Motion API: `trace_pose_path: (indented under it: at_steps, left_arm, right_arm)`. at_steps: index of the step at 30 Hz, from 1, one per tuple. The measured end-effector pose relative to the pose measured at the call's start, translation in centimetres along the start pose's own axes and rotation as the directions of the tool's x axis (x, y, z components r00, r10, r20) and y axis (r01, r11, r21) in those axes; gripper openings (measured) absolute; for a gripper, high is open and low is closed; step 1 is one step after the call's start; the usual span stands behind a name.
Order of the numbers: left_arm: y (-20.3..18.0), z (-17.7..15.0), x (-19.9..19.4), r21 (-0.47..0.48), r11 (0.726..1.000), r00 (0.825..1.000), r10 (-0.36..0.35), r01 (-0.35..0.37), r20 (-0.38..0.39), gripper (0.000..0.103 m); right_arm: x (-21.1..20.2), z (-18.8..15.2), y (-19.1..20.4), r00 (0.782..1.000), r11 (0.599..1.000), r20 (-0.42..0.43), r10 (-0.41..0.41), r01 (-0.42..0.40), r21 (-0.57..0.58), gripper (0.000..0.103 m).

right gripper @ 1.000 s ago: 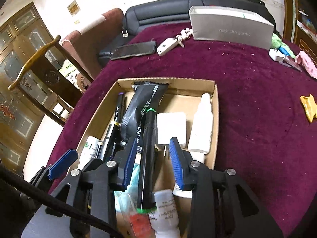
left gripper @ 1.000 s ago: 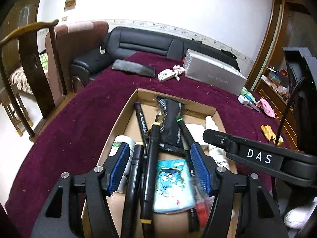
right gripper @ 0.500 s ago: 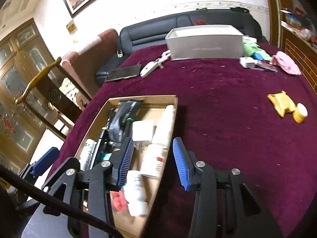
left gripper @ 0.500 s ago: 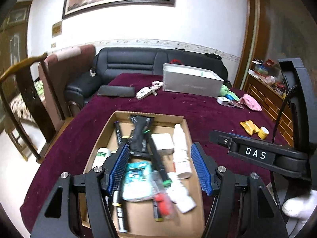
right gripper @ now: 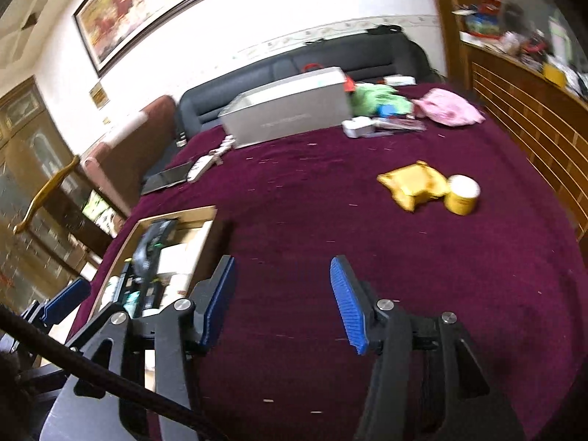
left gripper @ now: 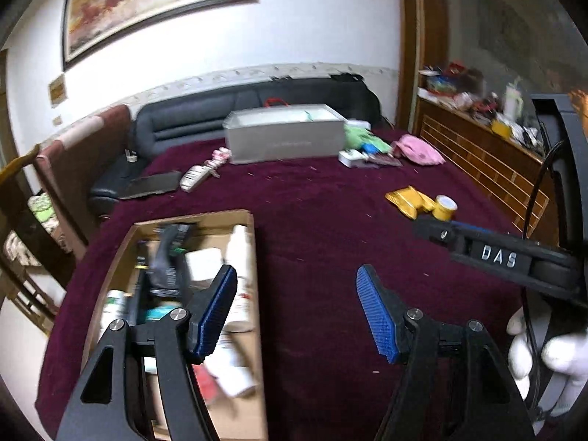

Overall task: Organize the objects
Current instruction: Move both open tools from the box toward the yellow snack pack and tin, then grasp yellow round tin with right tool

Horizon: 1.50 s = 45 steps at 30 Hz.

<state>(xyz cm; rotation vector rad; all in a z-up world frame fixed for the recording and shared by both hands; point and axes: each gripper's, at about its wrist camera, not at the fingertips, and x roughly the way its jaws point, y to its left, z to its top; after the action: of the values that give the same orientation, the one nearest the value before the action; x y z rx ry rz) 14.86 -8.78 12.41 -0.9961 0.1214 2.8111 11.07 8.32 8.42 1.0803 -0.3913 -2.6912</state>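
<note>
The shallow brown cardboard box [left gripper: 191, 220] serves as the landmark, lying at the left of the dark maroon velvet tablecloth [left gripper: 330, 228]. Inside it, blurred, are a black tube [left gripper: 167, 257], a flat white square block [left gripper: 204, 262] and a white plastic bottle [left gripper: 239, 239], with more bottles and markers lower down that are hard to tell apart. Beyond the box, toward the black leather sofa [left gripper: 220, 110], lie a flat black case [left gripper: 150, 185] and a white remote-like object [left gripper: 193, 180]. Further right of the box, at the far edge of the cloth, stands a long grey rectangular carton [left gripper: 286, 139], with green cloth [right gripper: 378, 99], a small white box [right gripper: 358, 126] and a crumpled pink cloth [right gripper: 448, 110] beside it. Well to the right of the box sit a crumpled yellow wrapper [right gripper: 413, 183] and a small yellow round jar [right gripper: 461, 194] — touching each other, with bare cloth between them and the box.

The left gripper [left gripper: 296, 305] hangs over the box's right edge, its left blue pad over the bottles and its right pad over cloth; the fingers stand wide apart and grip nothing. The right gripper [right gripper: 283, 297] hovers over cloth just right of the box — fingers likewise spread, empty, pointing toward the yellow pair.
</note>
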Motion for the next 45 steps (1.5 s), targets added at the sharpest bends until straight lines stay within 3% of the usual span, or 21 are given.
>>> trace_pose_path:
  at_steps: [3, 6, 11, 16, 18, 22, 27, 31, 41, 42, 43, 45]
  left_arm:
    - [-1.4, -0.2, 2.1, -0.01, 0.997, 0.994, -0.077, 0.076, -0.073, 0.061]
    - [-2.8, -1.0, 5.0, -0.04, 0.99, 0.977, -0.137, 0.133, -0.164, 0.061]
    - [-5.5, -2.4, 8.3, -0.008, 0.991, 0.96, -0.13, 0.132, -0.246, 0.061]
    - [-7.3, -3.3, 10.3, 0.025, 0.99, 0.948, -0.127, 0.141, -0.293, 0.061]
    - [-7.7, -3.7, 11.0, 0.024, 0.988, 0.936, -0.136, 0.152, -0.325, 0.061]
    - [-8.2, -3.8, 11.1, 0.044, 0.985, 0.934, -0.143, 0.166, -0.327, 0.075]
    - [-9.9, -4.5, 11.5, 0.12, 0.978, 0.933, -0.122, 0.171, -0.337, 0.101]
    - [-10.2, -4.7, 11.2, 0.116, 0.98, 0.937, -0.114, 0.16, -0.329, 0.101]
    - [-10.2, -4.5, 11.2, 0.117, 0.98, 0.936, -0.117, 0.164, -0.333, 0.101]
    - [-10.3, -4.5, 11.3, 0.118, 0.979, 0.934, -0.117, 0.165, -0.339, 0.101]
    - [-10.2, -4.3, 11.4, 0.115, 0.977, 0.926, -0.127, 0.178, -0.355, 0.101]
    - [-9.5, -3.0, 12.0, 0.064, 0.968, 0.907, -0.202, 0.242, -0.371, 0.1]
  right_arm:
    - [0.0, 0.3, -3.9, 0.999, 0.998, -0.002, -0.035, 0.035, 0.057, 0.051]
    - [-0.6, 0.7, -7.8, 0.997, 0.99, 0.004, -0.073, 0.072, 0.118, 0.051]
    - [-1.1, 2.3, -13.4, 0.991, 0.969, 0.012, -0.135, 0.13, 0.209, 0.052]
    - [0.8, 3.7, -16.3, 0.986, 0.958, -0.017, -0.169, 0.168, 0.232, 0.052]
    - [2.0, 4.2, -16.8, 0.987, 0.958, -0.03, -0.161, 0.163, 0.235, 0.052]
    - [4.6, 5.1, -17.4, 0.98, 0.958, -0.058, -0.192, 0.2, 0.205, 0.052]
    - [7.1, 5.6, -17.5, 0.97, 0.961, -0.08, -0.231, 0.241, 0.138, 0.052]
    - [8.3, 5.8, -17.7, 0.966, 0.959, -0.087, -0.242, 0.252, 0.127, 0.059]
    - [10.8, 5.9, -16.5, 0.949, 0.95, -0.088, -0.302, 0.307, 0.052, 0.059]
    - [10.8, 5.8, -16.6, 0.951, 0.952, -0.085, -0.296, 0.301, 0.054, 0.055]
    - [10.8, 5.8, -16.6, 0.954, 0.954, -0.084, -0.288, 0.293, 0.056, 0.04]
    - [10.6, 5.7, -16.7, 0.958, 0.958, -0.08, -0.275, 0.279, 0.057, 0.038]
